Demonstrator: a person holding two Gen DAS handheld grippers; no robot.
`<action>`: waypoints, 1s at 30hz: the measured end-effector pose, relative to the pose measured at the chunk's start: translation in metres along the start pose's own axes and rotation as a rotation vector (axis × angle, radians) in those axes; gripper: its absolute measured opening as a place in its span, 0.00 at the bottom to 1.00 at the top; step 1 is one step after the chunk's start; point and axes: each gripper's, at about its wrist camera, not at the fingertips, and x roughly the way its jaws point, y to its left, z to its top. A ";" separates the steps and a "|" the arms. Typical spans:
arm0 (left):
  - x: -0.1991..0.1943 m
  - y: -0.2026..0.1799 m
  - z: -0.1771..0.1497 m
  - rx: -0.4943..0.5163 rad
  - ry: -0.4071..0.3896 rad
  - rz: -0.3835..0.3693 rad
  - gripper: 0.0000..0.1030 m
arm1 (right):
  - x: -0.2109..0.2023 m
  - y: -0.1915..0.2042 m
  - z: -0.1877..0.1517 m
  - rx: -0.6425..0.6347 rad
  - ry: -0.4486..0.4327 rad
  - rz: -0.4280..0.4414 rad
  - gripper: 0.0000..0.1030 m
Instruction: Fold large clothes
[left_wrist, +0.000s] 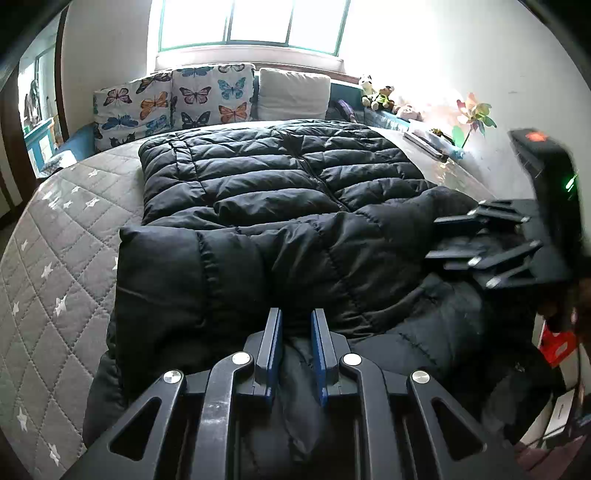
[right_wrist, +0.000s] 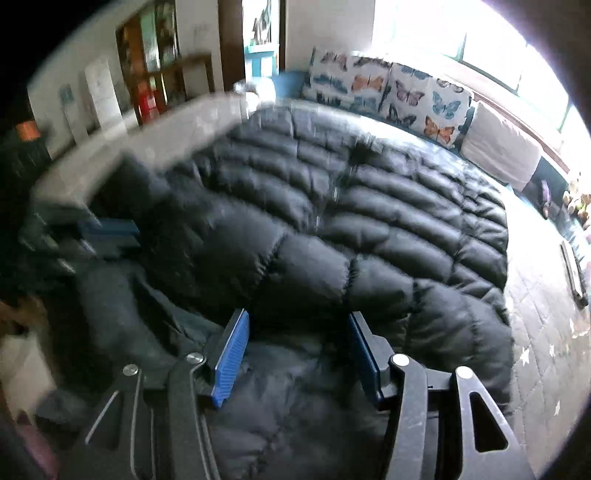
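Black quilted down jacket (left_wrist: 280, 192), on grey star-quilted mattress (left_wrist: 55, 258). Left gripper (left_wrist: 296, 328): pinching a jacket fold. Right gripper (right_wrist: 297, 332): spread above the jacket, gripping nothing.

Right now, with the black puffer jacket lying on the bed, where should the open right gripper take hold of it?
Grip the near edge of the black puffer jacket, at the puffy fold just ahead of the right gripper. Come from above and the near side: the fabric bulges up there, so the fingers can likely pinch it.

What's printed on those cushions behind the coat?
Colourful butterflies on white cushions, clearest in the left wrist view.
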 end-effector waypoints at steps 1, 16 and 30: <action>0.000 0.000 0.001 0.006 0.003 0.005 0.19 | 0.000 0.000 0.000 -0.002 -0.001 0.002 0.58; 0.005 0.000 0.006 0.013 0.039 0.005 0.19 | -0.113 0.010 -0.089 -0.325 -0.003 -0.092 0.58; 0.011 0.001 0.012 0.005 0.067 0.004 0.19 | -0.077 0.053 -0.140 -0.566 -0.054 -0.108 0.59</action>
